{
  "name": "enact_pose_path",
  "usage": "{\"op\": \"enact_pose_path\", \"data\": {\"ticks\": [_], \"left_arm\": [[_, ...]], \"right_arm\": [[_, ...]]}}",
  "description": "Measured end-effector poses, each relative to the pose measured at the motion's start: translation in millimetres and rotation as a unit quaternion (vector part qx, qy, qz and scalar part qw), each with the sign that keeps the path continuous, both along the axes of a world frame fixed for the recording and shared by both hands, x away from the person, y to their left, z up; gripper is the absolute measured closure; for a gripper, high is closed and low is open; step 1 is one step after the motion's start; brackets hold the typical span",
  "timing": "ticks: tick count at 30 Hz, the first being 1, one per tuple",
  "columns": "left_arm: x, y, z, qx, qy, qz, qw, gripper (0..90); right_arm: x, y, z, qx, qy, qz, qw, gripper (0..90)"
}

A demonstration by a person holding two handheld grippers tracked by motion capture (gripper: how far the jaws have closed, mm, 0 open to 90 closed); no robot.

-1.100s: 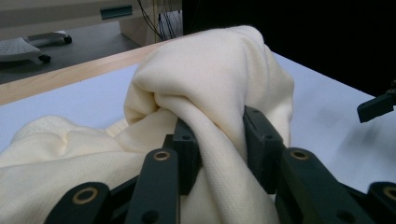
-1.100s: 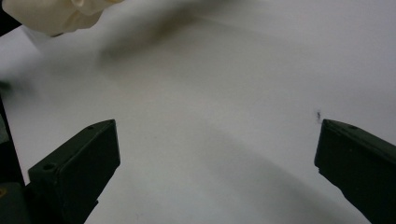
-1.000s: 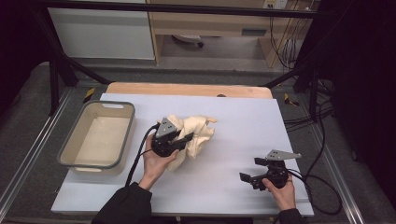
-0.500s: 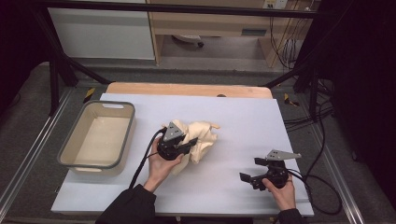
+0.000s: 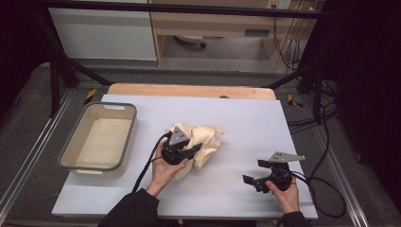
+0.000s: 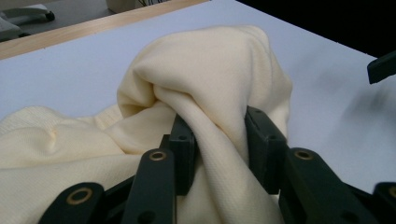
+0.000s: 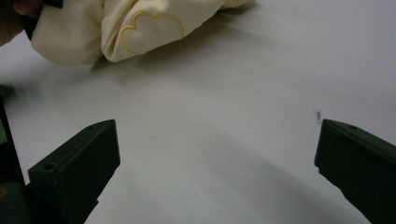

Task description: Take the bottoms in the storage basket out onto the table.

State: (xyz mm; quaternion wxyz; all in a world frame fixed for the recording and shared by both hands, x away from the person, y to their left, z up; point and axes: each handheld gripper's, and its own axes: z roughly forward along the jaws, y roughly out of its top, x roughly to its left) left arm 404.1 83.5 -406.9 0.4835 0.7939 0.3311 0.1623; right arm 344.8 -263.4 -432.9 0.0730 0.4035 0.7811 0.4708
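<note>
Bin (image 5: 97, 142), cream plastic with grey rim, far left on pale blue table cover (image 5: 246, 123). Just right of it, near table middle, crumpled cream knitted cloth (image 5: 203, 144) with left gripper (image 5: 189, 152) pinching a fold of it between black jaws, pads pressed into fabric. Well apart, near right: right gripper (image 5: 255, 172), jaws spread wide over bare cover.

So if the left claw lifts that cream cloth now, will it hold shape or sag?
Probably sag: the cream cloth lies crumpled in soft folds. The left claw pinches just one bunched fold, so the rest would likely hang and drag. It looks light and unlikely to slip.
</note>
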Motion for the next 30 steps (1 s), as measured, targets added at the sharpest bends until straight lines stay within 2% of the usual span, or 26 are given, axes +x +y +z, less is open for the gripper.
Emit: {"op": "enact_pose_path", "data": {"ticks": [11, 14, 19, 26, 30], "left_arm": [[-3.8, -3.8, -5.2, 0.029, -0.002, -0.011, 0.9995, 62.6], [-4.4, -4.6, -6.3, 0.037, 0.003, -0.015, 0.9992, 60.7], [-3.5, -4.1, -6.9, 0.039, 0.01, -0.017, 0.999, 57.4], [-2.9, -1.8, -4.8, 0.043, 0.014, -0.017, 0.9988, 48.9], [-3.3, -0.1, -2.1, 0.04, 0.024, -0.017, 0.9988, 43.5]], "right_arm": [[-0.2, 0.0, 0.4, 0.001, 0.001, -0.001, 1.0, 0.6], [-0.1, 0.0, 0.2, 0.001, 0.0, 0.0, 1.0, 0.5], [-0.2, -0.1, 0.4, 0.001, 0.001, 0.0, 1.0, 0.6], [-0.3, -0.1, 0.5, 0.001, 0.001, -0.001, 1.0, 0.6], [-0.3, 0.0, 0.5, 0.001, 0.001, -0.001, 1.0, 0.5]]}}
